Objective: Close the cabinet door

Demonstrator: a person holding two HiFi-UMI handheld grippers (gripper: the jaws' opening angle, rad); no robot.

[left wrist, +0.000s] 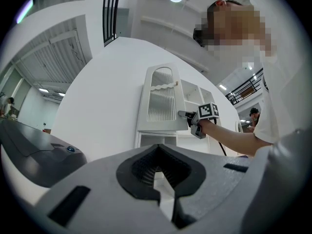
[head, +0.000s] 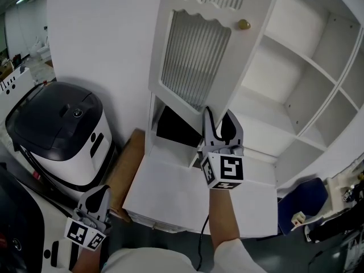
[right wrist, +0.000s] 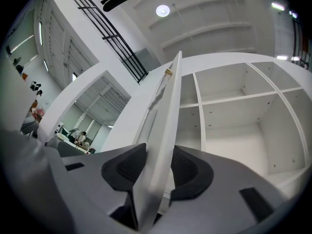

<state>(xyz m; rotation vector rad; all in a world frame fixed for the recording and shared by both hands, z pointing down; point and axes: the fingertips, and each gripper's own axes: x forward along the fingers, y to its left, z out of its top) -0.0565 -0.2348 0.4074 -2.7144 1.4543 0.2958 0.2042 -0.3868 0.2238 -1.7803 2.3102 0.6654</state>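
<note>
The white cabinet door (head: 196, 56), with a ribbed glass panel and a brass knob (head: 243, 24), stands swung out from the open shelves (head: 296, 67). My right gripper (head: 219, 115) straddles the door's lower edge from below. In the right gripper view the door (right wrist: 165, 121) runs up between both dark pads of that gripper (right wrist: 156, 165), which close on its two faces. My left gripper (head: 96, 195) hangs low at the bottom left, shut and empty, away from the cabinet. The left gripper view looks past that gripper (left wrist: 163, 179) to the door (left wrist: 161, 101) and the right gripper (left wrist: 187, 114).
A black-and-white appliance (head: 57, 129) stands on the floor to the left. A brown board (head: 128, 164) leans beside the cabinet's white lower counter (head: 170, 192). A dark opening (head: 176, 127) lies under the door. A blue object (head: 296, 203) sits at the lower right.
</note>
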